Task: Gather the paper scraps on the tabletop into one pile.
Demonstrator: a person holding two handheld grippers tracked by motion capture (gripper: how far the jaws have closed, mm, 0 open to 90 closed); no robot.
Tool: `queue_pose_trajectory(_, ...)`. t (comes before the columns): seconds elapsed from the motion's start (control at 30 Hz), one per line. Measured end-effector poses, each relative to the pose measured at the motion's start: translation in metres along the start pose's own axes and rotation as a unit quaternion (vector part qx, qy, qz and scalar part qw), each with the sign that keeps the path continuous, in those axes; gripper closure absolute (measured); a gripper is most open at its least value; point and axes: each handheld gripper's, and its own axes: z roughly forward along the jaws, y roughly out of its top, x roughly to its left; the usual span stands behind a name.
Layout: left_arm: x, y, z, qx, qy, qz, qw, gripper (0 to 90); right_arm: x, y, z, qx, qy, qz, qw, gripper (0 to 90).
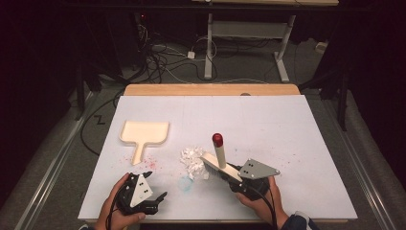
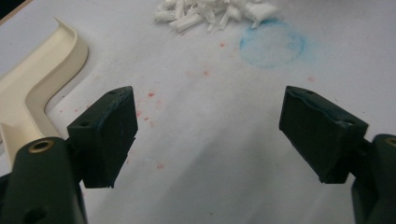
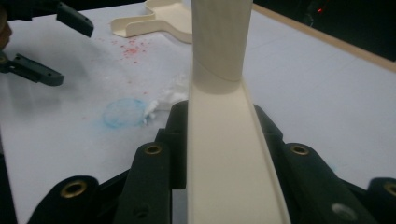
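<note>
The right gripper [image 1: 239,178] pinches the cream brush [image 1: 219,160] by its back, bristles against the white paper scraps [image 1: 193,161]; the left gripper [image 1: 160,197] rests with jaws spread, empty, near the dustpan [image 1: 143,134]

Dark room, grey floor [image 1: 57,158] strewn with cables [image 1: 163,60], white-legged table frame [image 1: 249,33] beyond the white-topped table [image 1: 287,124].

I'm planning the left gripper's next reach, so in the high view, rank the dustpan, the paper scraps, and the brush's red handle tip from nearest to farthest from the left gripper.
From the left gripper:
1. Paper scraps, up and to its right.
2. Dustpan, straight beyond it, handle toward the gripper; close to the scraps in distance, so this order is tentative.
3. Red handle tip, farthest, on the brush that the right gripper holds.
</note>
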Motion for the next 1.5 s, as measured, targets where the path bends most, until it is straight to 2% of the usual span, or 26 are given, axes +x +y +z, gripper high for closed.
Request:
queue_pose_trajectory(0.17, 0.0, 0.0, 0.0, 0.002, 0.002, -0.001, 1.0, 18.4, -0.013, 0.002, -0.016, -0.011, -0.011, 0.004, 0.9999, 67.9)
queue_pose_trajectory(0.3, 0.0, 0.0, 0.0, 0.005, 0.005, 0.0, 1.0, 18.4, -0.027, 0.0, -0.033, -0.027, -0.006, 0.01, 0.9996, 67.9)
queue_pose_trajectory(0.43, 0.001, -0.001, 0.0, 0.005, 0.008, -0.005, 0.9999, 18.4, -0.04, -0.006, -0.046, -0.021, -0.006, 0.019, 0.9996, 67.9)
queue_pose_trajectory(0.53, 0.002, -0.001, -0.001, 0.004, 0.009, -0.005, 0.9999, 18.4, -0.046, -0.01, -0.056, -0.02, 0.003, 0.012, 0.9997, 67.9)
queue_pose_trajectory(0.73, 0.002, -0.001, -0.001, 0.003, 0.012, -0.008, 0.9999, 18.4, -0.054, -0.021, -0.078, -0.007, 0.014, 0.007, 0.9998, 67.8)
queue_pose_trajectory(0.9, 0.001, 0.0, 0.0, 0.005, 0.012, -0.005, 0.9999, 18.4, -0.055, -0.026, -0.096, 0.007, 0.024, 0.004, 0.9997, 67.8)
queue_pose_trajectory(1.0, 0.002, 0.0, 0.0, 0.007, 0.012, -0.007, 0.9999, 18.4, -0.056, -0.029, -0.107, 0.025, 0.048, 0.006, 0.9985, 67.9)
queue_pose_trajectory(1.07, 0.002, 0.0, 0.0, 0.008, 0.01, -0.008, 0.9999, 18.5, -0.057, -0.03, -0.112, 0.042, 0.057, 0.003, 0.9975, 67.9)
queue_pose_trajectory(1.27, 0.0, 0.001, 0.0, 0.007, 0.01, -0.004, 0.9999, 18.6, -0.067, -0.034, -0.12, 0.091, 0.082, 0.039, 0.9917, 67.9)
queue_pose_trajectory(1.33, -0.001, 0.002, 0.001, 0.007, 0.009, -0.005, 0.9999, 18.6, -0.074, -0.035, -0.117, 0.121, 0.101, 0.064, 0.9855, 67.9)
queue_pose_trajectory(1.4, -0.001, 0.002, 0.002, 0.008, 0.006, -0.004, 0.9999, 18.6, -0.083, -0.036, -0.112, 0.135, 0.104, 0.079, 0.9822, 67.8)
queue_pose_trajectory(1.43, -0.001, 0.002, 0.002, 0.008, 0.004, -0.003, 1.0, 18.6, -0.09, -0.036, -0.107, 0.151, 0.115, 0.087, 0.9779, 67.8)
queue_pose_trajectory(1.5, -0.001, 0.003, 0.003, 0.008, -0.003, -0.002, 1.0, 18.6, -0.105, -0.034, -0.096, 0.172, 0.121, 0.098, 0.9726, 67.7)
